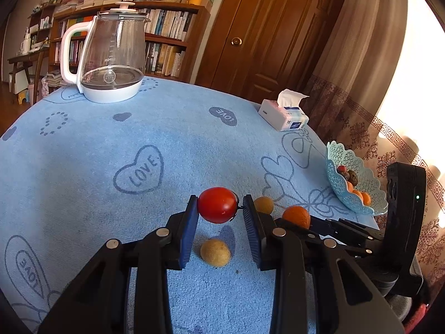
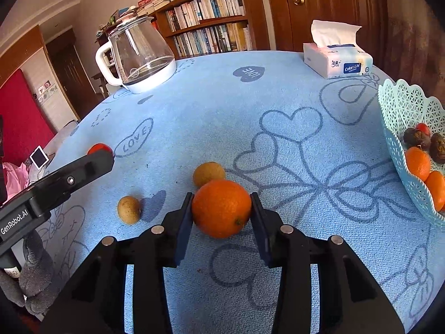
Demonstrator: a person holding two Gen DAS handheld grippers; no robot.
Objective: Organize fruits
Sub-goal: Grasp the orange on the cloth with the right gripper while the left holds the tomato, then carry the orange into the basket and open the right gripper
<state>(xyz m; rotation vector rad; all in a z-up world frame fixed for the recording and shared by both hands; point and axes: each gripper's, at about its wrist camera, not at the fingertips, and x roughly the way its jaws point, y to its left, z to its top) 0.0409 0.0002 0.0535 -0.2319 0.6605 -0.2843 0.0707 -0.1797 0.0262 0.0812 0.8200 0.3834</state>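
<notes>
We grip a red cherry tomato (image 1: pixel 217 204) in our left claw (image 1: pixel 219 208) and a round orange (image 2: pixel 221 208) in our right claw (image 2: pixel 221 211); several fruits already sit in the pale-blue lattice plastic basket (image 2: pixel 400 103), while two small tan fruits remain on the blue-clothed counter (image 2: pixel 208 117).

The basket (image 2: pixel 403 117) is cut off at the right edge; its dark fruits (image 2: pixel 417 137) are unidentifiable

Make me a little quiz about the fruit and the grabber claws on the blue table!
1. True or false: the left gripper holds the red tomato above the cloth.
2. What does the right gripper clamp? A) orange B) tissue pack C) kettle
3. How many small yellow-brown fruits lie loose on the cloth?

Key: 1 true; 2 A; 3 two.
</notes>
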